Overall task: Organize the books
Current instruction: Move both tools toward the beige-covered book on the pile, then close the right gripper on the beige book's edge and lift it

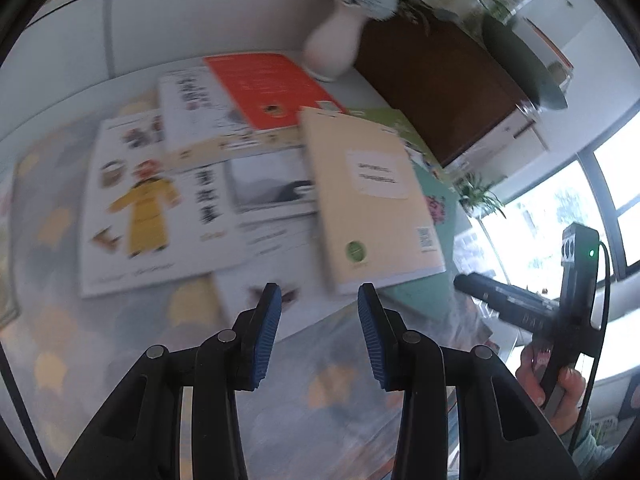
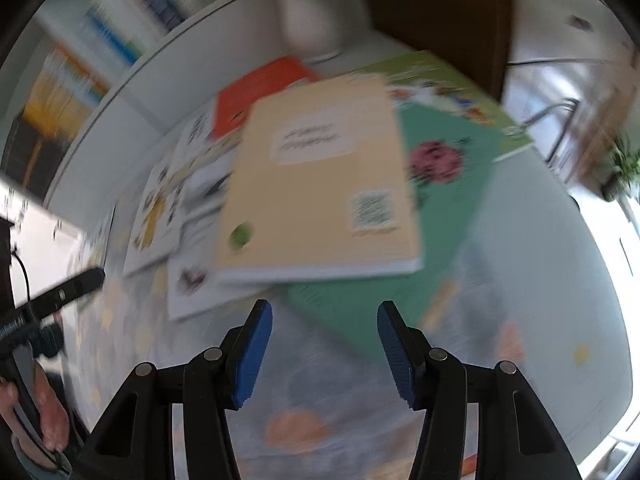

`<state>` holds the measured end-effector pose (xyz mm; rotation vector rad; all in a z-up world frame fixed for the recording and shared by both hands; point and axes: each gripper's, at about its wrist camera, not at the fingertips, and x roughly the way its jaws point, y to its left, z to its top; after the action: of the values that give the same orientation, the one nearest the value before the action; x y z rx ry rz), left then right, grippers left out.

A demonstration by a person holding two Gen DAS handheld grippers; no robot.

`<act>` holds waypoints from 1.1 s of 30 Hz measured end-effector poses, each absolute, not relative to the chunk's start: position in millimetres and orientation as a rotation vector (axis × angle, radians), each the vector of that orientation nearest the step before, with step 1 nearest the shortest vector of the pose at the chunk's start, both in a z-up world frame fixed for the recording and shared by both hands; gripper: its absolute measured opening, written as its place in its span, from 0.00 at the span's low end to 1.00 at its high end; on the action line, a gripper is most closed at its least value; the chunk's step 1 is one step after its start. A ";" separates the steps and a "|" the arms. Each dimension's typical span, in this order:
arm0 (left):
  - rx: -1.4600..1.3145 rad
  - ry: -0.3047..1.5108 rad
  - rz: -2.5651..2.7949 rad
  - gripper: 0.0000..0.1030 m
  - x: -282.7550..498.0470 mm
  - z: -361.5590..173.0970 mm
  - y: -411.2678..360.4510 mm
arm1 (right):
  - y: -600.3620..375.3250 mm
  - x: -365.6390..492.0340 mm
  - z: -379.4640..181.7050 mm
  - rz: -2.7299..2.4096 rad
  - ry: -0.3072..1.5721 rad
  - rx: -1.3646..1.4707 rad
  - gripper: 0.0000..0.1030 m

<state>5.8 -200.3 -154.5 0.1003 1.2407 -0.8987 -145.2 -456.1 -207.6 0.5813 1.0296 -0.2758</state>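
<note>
The left hand-held gripper (image 1: 319,300) hangs over the patterned cloth of the surface (image 1: 120,340), its blue pads (image 1: 266,332) apart with nothing between them. In its own view the right hand-held gripper (image 2: 325,322) is likewise open and empty, its pads (image 2: 394,354) standing wider, above the same cloth. Each camera catches the other tool at the frame edge: the right one, black, gripped by a hand (image 1: 560,380) at the lower right of the left view, and the left one gripped by a hand (image 2: 40,412) at the lower left of the right view.

Just beyond both sets of fingertips lies a loose, overlapping heap of books. Nearest is a cream book (image 1: 372,196), lying flat with a white label, a green dot and a QR code on its cover. It rests on a teal book (image 2: 444,200) with a pink motif, whose corner pokes out toward the grippers. Left of the cream one lie a white book (image 1: 268,196) with a grey picture, and a large white book (image 1: 140,200) showing a figure in a yellow coat. Farther back another white book (image 1: 196,108) overlaps that one, and a red book (image 1: 268,84) lies on top of it. A light green book (image 2: 456,84) sticks out behind the teal one.

Past the heap stands a white vase (image 1: 336,44) with flowers, beside a dark brown cabinet (image 1: 436,88). Both views are blurred, so no cover text can be read.
</note>
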 end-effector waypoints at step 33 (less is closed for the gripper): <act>0.155 1.355 -0.845 0.40 5.6 -220.7 -212.0 | -456.6 -65.3 -244.2 -0.175 1.101 0.437 0.34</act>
<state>5.6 -212.0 -220.7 0.1551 1.3552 -0.8454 -65.3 -456.6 -244.2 0.4370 1.1006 -0.1751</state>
